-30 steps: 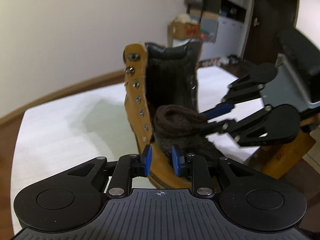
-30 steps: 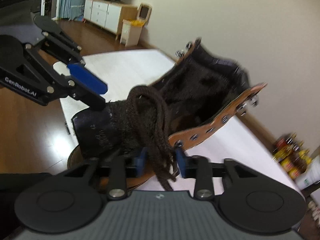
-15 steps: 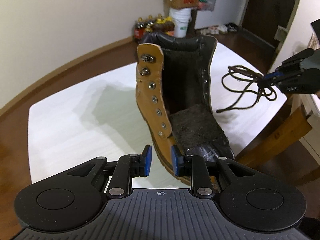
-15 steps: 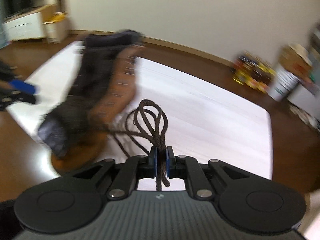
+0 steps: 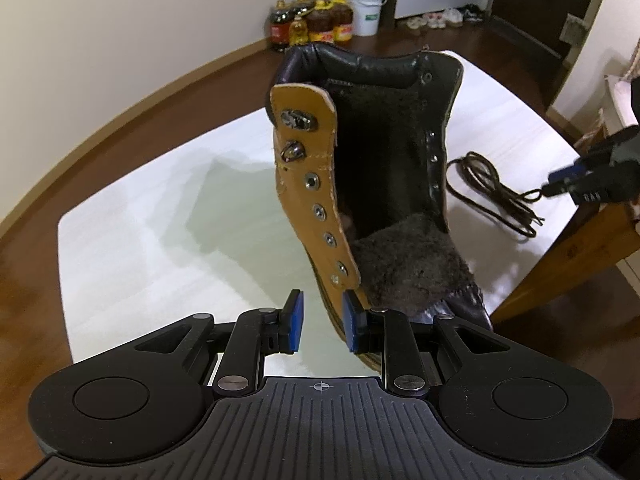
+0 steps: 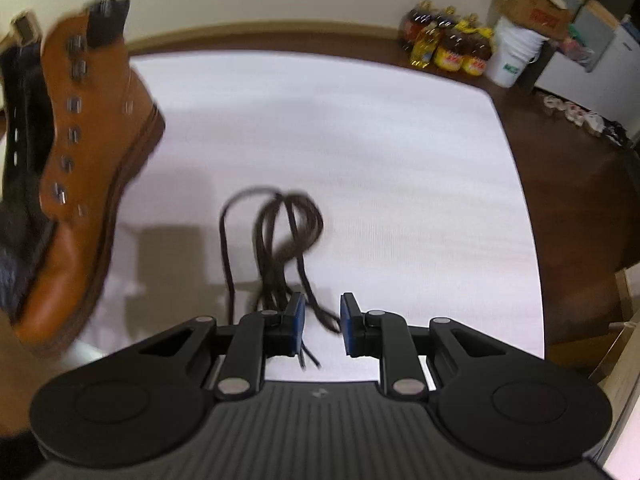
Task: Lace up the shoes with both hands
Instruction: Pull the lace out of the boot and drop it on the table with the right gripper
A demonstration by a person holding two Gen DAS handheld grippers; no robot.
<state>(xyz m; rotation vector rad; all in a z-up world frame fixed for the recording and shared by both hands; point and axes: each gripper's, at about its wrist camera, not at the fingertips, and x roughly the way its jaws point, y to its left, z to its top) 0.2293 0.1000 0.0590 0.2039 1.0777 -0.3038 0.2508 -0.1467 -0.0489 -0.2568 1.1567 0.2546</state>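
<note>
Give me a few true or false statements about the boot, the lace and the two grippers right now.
1. The lace is threaded through the boot's eyelets. False: it lies loose on the white table beside the boot.
2. The boot's eyelets are empty. True.
3. The right gripper is clamped on the lace. False: its jaws are opening, with lace strands between them but not pinched.
4. The left gripper is open. True.
5. Bottles stand on the floor by the wall. True.

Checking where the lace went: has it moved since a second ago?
Yes. The lace left the boot's tongue and now lies on the white table beside it, under the right gripper's opening jaws.
</note>
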